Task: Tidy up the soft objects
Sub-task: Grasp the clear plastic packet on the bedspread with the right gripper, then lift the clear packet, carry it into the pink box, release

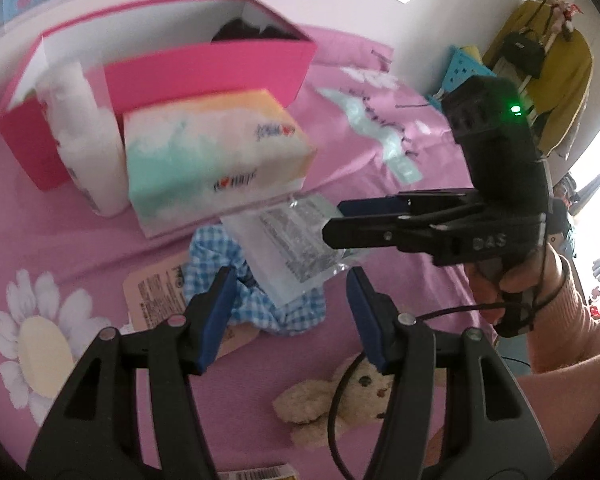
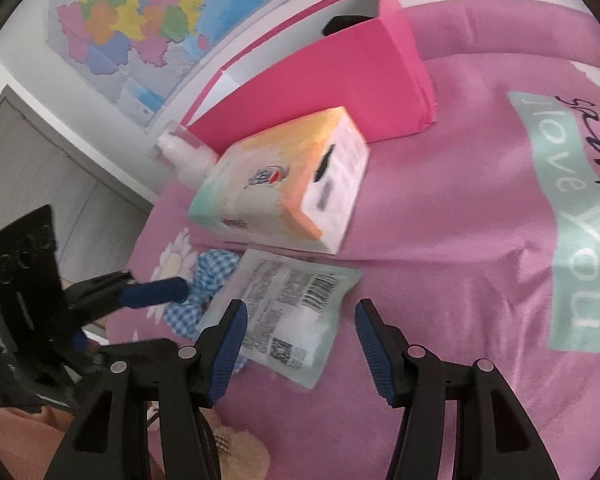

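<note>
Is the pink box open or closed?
Open. The pink box has no lid on top; its white inner walls show, and something dark lies inside at one end.

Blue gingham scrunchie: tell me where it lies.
The blue gingham scrunchie lies on the pink bedspread, partly under the clear packet, in front of the tissue pack.

"I love You" — on pink bedspread (image 2: 480, 240)

pink bedspread (image 2: 440, 240), pink box (image 2: 340, 92), tissue pack (image 2: 284, 184), plush toy (image 1: 340, 404)
</note>
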Demonstrator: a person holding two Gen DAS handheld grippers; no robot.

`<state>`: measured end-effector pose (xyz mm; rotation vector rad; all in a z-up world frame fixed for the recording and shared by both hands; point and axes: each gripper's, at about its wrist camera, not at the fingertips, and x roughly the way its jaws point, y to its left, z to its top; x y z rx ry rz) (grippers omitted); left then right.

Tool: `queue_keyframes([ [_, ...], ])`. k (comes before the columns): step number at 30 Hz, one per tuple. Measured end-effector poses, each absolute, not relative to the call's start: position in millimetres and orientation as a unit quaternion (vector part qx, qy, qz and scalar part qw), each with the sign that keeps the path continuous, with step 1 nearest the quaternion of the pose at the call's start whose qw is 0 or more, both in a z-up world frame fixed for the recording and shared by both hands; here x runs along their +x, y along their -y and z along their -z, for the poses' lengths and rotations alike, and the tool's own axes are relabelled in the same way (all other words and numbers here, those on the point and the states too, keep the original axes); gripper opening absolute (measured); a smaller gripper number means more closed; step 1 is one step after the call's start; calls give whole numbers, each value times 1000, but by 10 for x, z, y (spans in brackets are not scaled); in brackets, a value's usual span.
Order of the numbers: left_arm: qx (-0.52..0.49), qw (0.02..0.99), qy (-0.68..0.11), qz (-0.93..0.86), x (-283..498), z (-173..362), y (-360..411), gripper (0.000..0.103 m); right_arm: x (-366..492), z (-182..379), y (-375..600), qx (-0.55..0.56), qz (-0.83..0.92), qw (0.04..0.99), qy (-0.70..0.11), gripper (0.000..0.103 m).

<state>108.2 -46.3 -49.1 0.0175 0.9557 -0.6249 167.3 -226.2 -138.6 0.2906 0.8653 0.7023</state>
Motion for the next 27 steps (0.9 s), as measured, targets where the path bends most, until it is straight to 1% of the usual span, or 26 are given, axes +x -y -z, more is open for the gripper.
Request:
queue_keyframes([
  [6, 7, 835, -464, 295, 1106, 539, 478, 59, 1643, 1413, 2201, 144, -347, 835, -402, 58],
  [9, 4, 834, -465, 296, 1133, 539, 492, 59, 1614, 1442, 2211, 145, -351, 835, -399, 47],
  [10, 4, 834, -466, 295, 1133, 531, 482, 59, 1603, 1461, 2210, 148, -350, 834, -400, 40],
  [11, 5, 834, -466, 295, 1136, 531, 489, 59, 1600, 1476, 2210, 151, -353, 832, -399, 36],
  [13, 2, 833, -467, 295, 1139, 526, 481, 59, 1582, 1494, 2234, 159, -354, 833, -393, 32],
  [17, -8, 832, -468, 299, 1137, 527, 452, 59, 1549, 1508, 2358, 195, -383, 823, -370, 31],
  [18, -9, 831, -468, 300, 1138, 528, 446, 59, 1550, 1509, 2356, 193, -383, 824, -371, 31],
  [20, -10, 832, -467, 299, 1127, 529, 433, 59, 1594, 1581, 2327, 189, -369, 818, -398, 33],
  [27, -8, 833, -465, 299, 1103, 519, 419, 59, 1573, 1613, 2265, 205, -406, 798, -396, 33],
])
